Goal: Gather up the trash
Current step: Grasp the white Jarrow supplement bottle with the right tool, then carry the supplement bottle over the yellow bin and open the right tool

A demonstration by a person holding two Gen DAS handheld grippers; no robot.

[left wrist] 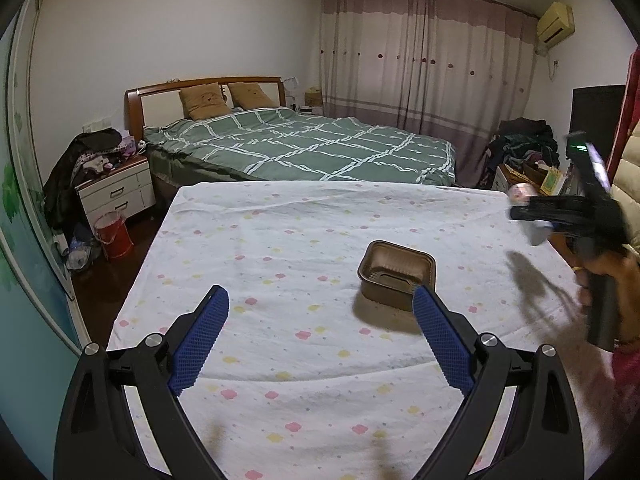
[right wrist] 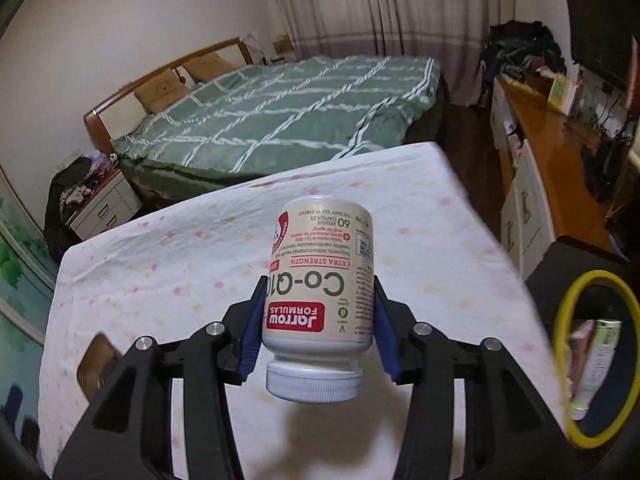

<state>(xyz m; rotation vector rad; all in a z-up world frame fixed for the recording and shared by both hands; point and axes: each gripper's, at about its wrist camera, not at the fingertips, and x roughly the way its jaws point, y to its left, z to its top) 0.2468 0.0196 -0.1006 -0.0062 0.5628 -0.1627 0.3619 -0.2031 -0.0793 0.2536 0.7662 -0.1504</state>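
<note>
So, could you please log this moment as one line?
right gripper: shut on supplement bottle, lifted | left gripper: open, empty | brown tray: on table | bin: right

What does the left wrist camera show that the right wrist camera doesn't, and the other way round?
Only the left wrist view shows the open left gripper, the red bucket and the air conditioner. Only the right wrist view shows the bottle label, cap toward the camera, and the yellow-rimmed bin holding trash. Both show the right gripper, the brown tray, the floral-sheeted table and the green bed.
</note>
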